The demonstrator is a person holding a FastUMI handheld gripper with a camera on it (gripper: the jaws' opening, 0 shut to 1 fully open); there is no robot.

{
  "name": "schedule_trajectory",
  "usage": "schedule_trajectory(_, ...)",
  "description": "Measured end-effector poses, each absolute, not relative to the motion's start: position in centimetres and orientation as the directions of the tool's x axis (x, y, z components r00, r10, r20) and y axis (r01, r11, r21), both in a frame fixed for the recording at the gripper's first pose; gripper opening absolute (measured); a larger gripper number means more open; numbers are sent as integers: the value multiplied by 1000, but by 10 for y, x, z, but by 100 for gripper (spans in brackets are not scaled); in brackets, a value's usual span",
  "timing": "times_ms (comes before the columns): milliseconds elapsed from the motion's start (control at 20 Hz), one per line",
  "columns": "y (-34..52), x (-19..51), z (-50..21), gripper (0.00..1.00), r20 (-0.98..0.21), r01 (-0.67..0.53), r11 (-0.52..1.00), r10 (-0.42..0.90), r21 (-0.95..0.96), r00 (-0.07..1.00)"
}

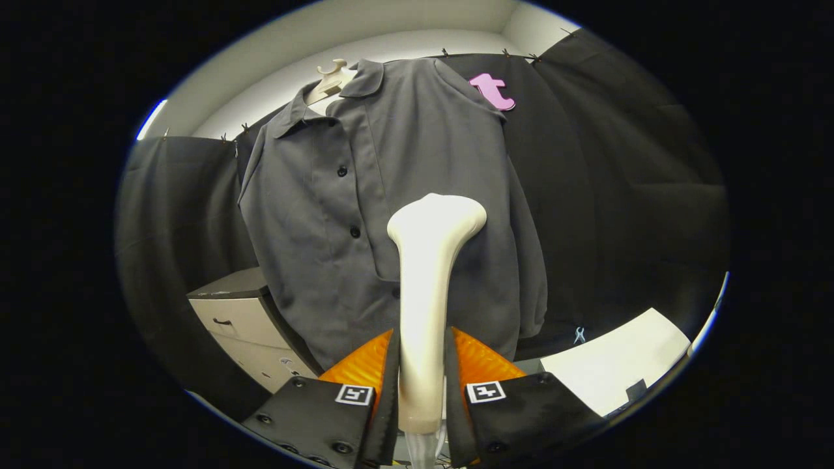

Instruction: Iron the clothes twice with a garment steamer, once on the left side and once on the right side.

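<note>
Hand-held gripper clamps steamer | head near shirt front — just ahead

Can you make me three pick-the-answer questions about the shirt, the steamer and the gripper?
1. Where is the steamer's head?
A. in front of the shirt
B. on the cabinet
C. on the floor

2. What colour is the shirt?
A. red
B. grey
C. yellow

3. What is the gripper doing?
A. hanging open
B. gripping a button
C. gripping the steamer's handle

Answers:
1. A: the cream head stands up before the shirt's front, beyond the fingers.
2. B: the whole hanging cloth is grey.
3. C: both orange fingers press on the handle between them.
</note>
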State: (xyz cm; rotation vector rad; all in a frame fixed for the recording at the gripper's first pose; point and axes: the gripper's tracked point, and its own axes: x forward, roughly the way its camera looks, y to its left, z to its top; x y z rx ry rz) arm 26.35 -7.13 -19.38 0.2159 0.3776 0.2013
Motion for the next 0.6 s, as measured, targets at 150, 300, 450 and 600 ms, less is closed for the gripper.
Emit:
schedule_trajectory(150,-71,260,-207,38,-360,-148,958,232,245,904)
schedule_trajectory(300,-73,255,-222,38,-385,-142,959,231,245,893)
schedule_trajectory(450,-75,250,-236,38,-411,-133,960,227,246,883)
schedule_trajectory(600,-76,244,-249,38,-434,-123,960,224,250,873)
